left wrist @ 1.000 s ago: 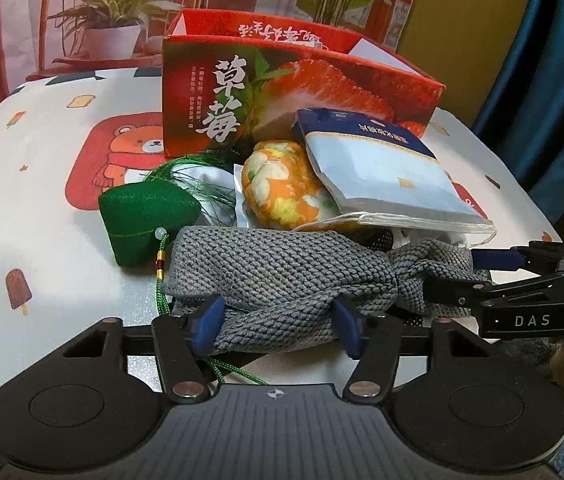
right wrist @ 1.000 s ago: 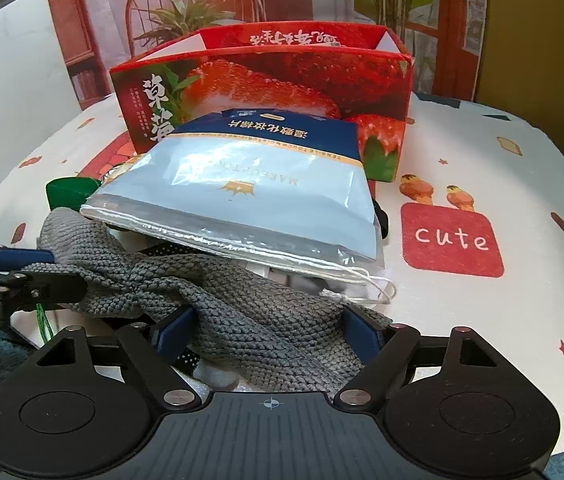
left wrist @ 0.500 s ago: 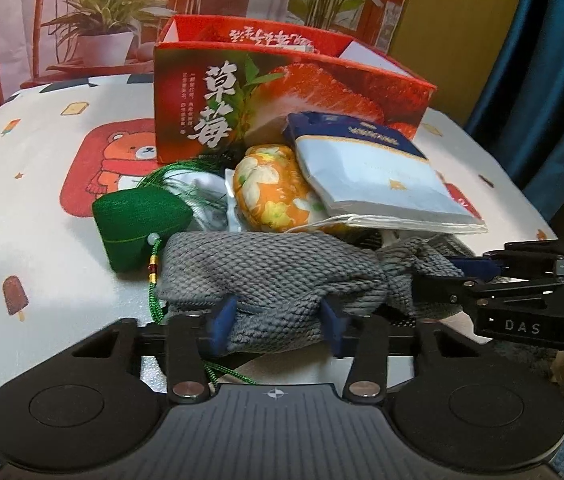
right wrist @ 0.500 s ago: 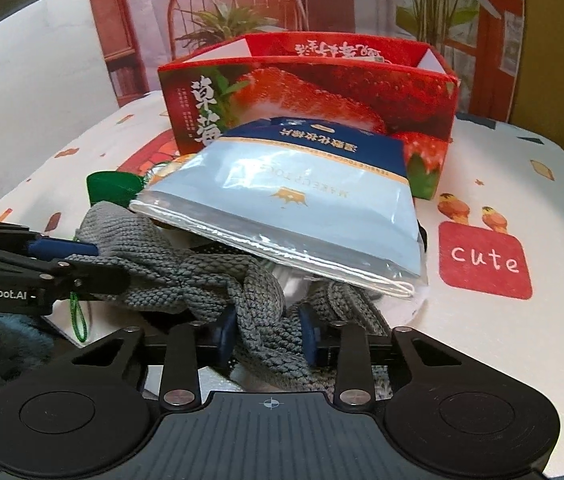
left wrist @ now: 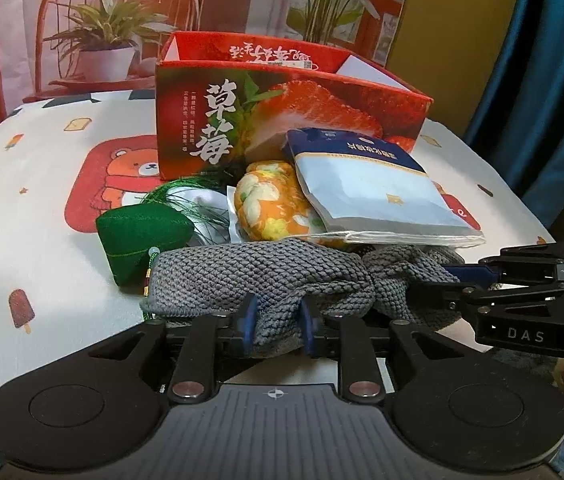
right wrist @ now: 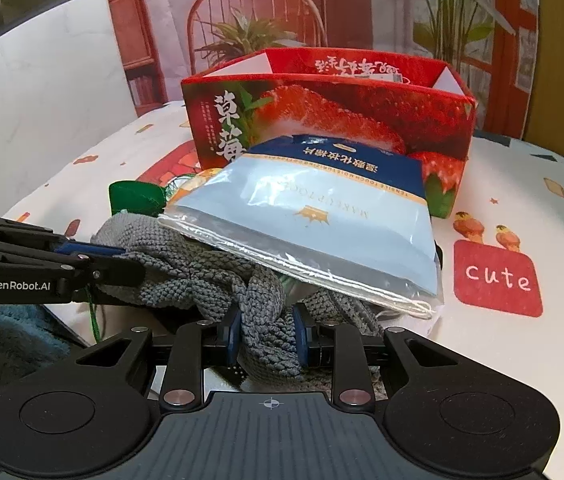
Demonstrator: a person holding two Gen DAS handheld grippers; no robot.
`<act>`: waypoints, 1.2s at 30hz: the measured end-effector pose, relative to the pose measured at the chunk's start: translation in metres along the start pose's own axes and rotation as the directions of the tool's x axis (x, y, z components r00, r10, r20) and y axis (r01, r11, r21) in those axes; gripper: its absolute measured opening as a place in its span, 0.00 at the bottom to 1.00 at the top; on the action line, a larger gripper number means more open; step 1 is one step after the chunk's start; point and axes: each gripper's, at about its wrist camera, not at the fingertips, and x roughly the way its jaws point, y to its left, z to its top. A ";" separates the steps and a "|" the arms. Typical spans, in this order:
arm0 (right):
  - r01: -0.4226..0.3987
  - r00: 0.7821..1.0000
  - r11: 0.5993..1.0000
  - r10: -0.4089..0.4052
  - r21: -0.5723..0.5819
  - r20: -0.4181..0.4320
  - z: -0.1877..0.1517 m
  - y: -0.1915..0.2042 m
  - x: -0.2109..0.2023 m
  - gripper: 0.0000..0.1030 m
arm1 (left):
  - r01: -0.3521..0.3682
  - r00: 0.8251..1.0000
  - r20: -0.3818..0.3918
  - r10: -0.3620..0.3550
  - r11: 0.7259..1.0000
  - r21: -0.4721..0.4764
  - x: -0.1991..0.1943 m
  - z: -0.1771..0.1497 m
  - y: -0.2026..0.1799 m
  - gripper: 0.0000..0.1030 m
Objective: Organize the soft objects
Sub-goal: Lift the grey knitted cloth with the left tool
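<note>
A grey knitted cloth [left wrist: 261,268] [right wrist: 185,276] lies bunched along the table's near edge. My left gripper [left wrist: 277,316] [right wrist: 121,260] pinches its left part, and the jaws are closing with a fold of knit pressed between the blue pads. My right gripper [right wrist: 265,328] [left wrist: 454,276] is also closing, and its pads squeeze a twisted fold at the cloth's right end. On the cloth's far side rests a blue and white pouch [left wrist: 374,196] [right wrist: 322,216]. An orange floral bundle [left wrist: 269,208] and a green stuffed sachet [left wrist: 141,240] [right wrist: 133,196] with a tassel lie behind it.
A red strawberry-print box [left wrist: 282,120] [right wrist: 322,108], open at the top, stands behind the pile. The white cartoon tablecloth [left wrist: 41,200] [right wrist: 522,208] spreads to the left and right. A blue curtain [left wrist: 554,80] hangs at the far right. Blue fuzzy fabric [right wrist: 9,344] lies below the table edge.
Both grippers' jaws have narrowed from wide apart to pinching the grey cloth. The cloth has bunched up between the pads, and its right end now rises in a twisted fold.
</note>
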 end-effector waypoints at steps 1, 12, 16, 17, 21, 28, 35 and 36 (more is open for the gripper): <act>-0.001 1.000 1.000 0.001 0.004 -0.001 0.000 -0.001 0.000 0.24 | -0.005 1.000 0.002 0.005 1.000 0.000 0.000 0.000 0.000 0.32; 0.001 1.000 1.000 -0.001 0.027 -0.014 -0.002 -0.004 0.004 0.24 | -0.023 0.999 -0.032 0.023 1.000 0.007 0.011 0.000 0.000 0.59; 0.000 1.000 1.000 0.000 0.027 -0.013 -0.002 -0.004 0.004 0.24 | -0.006 1.000 -0.023 0.006 1.000 -0.001 0.010 -0.001 0.002 0.50; 0.000 1.000 1.000 0.001 0.026 -0.012 -0.002 -0.004 0.004 0.24 | 0.002 1.000 -0.019 -0.002 1.000 -0.002 0.010 -0.001 0.002 0.43; -0.003 1.000 1.000 0.004 0.021 -0.006 -0.002 -0.003 0.004 0.24 | 0.019 1.000 -0.001 -0.019 1.000 0.018 0.007 -0.001 -0.002 0.30; -0.012 1.000 1.000 0.012 0.011 0.013 -0.001 0.000 0.000 0.24 | 0.026 0.999 0.030 -0.027 1.000 0.013 -0.001 -0.001 -0.001 0.21; -0.018 0.999 1.000 0.019 -0.008 0.049 0.004 0.003 -0.008 0.24 | 0.021 0.996 0.082 -0.023 0.999 0.024 -0.013 -0.001 -0.004 0.20; -0.019 0.998 1.000 0.019 -0.007 0.055 0.005 0.004 -0.010 0.24 | 0.023 0.996 0.086 -0.025 0.999 0.025 -0.015 0.000 -0.005 0.20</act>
